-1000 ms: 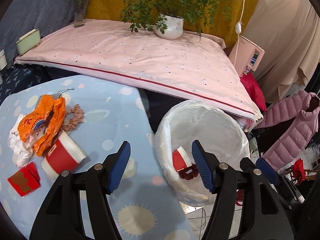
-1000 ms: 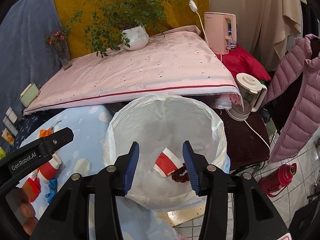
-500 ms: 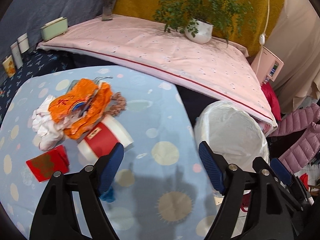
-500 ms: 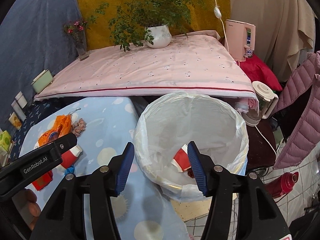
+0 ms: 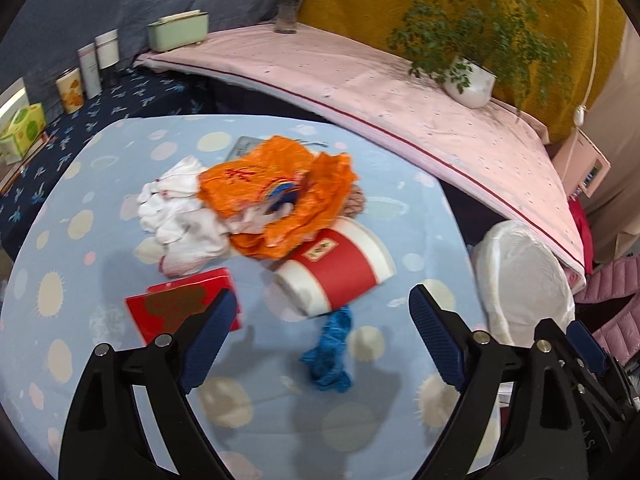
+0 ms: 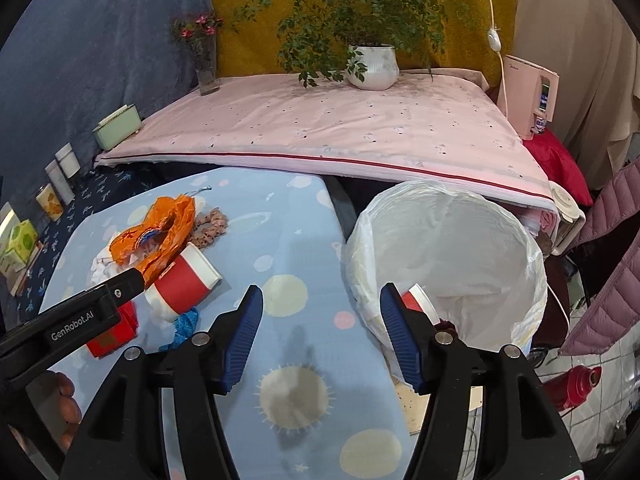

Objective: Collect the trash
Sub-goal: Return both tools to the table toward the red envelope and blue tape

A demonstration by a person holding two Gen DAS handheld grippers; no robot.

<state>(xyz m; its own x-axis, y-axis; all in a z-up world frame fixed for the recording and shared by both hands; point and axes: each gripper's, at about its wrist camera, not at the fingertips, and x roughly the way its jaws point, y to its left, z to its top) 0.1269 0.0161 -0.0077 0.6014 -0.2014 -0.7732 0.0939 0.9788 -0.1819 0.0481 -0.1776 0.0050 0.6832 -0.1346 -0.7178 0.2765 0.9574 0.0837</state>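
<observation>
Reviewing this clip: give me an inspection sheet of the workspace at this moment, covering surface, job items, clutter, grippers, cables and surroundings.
Surface: table under a light blue dotted cloth.
Job's things: red and white paper cup lying on its side; orange plastic bag partly over it; white crumpled cloth; red packet; blue scrap; lined bin beside the table, another red and white cup inside.
Clutter: brownish beaded item behind the bag.
Grippers: left gripper open, empty, over the blue scrap; right gripper open, empty; both have just been opening.
Cables: white cord with switch on the wall.
Surroundings: potted plant, flower vase, pink appliance, padded jacket.
</observation>
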